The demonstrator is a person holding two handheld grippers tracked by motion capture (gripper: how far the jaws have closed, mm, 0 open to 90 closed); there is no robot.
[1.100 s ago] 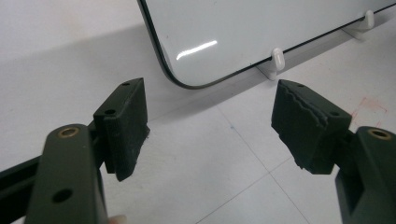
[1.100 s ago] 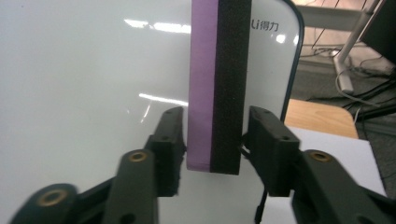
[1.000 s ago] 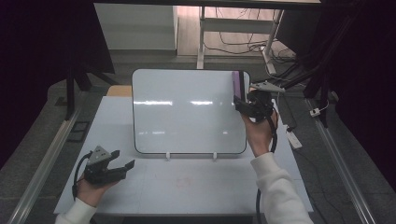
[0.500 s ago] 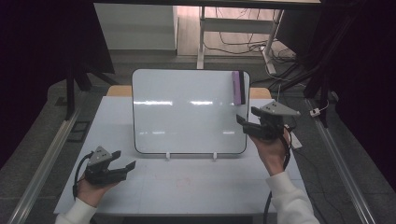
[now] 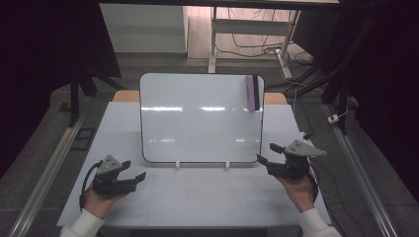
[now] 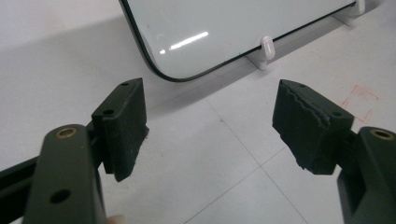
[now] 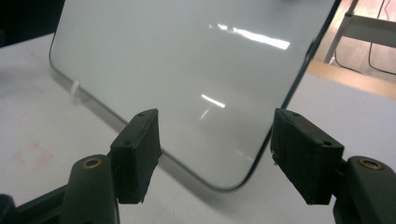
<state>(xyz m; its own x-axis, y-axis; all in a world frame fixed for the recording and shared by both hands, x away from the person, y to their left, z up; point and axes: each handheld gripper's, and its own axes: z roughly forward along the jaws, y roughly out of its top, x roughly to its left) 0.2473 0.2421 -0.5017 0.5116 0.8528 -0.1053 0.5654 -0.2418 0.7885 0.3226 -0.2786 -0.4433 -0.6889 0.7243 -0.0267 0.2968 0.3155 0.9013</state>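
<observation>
A white table top (image 5: pixel 197 197) fills the middle of the high view, with a wooden edge (image 5: pixel 274 98) showing at its far side and faint red marks (image 5: pixel 190 193) on the near part. A whiteboard (image 5: pixel 200 118) with a thin black rim stands near the table's centre on two small white feet (image 5: pixel 178 165), leaning back slightly and reflecting ceiling lights. A purple and black eraser (image 5: pixel 252 92) sticks upright to its upper right corner.

The left gripper (image 5: pixel 129 174) rests low at the near left of the table, jaws apart and nothing between them; in its own view the left gripper (image 6: pixel 210 130) faces the board's lower left corner. The right gripper (image 5: pixel 267 154) is at the near right, just beside the board's lower right corner; its jaws have just been opening, stand wide and hold nothing.

Around the table lie a grey floor (image 5: pixel 39 143), metal rails (image 5: pixel 49 168) on both sides, a white desk frame (image 5: pixel 247 27) and loose cables (image 5: pixel 257 47) at the far side, and dark surroundings.
</observation>
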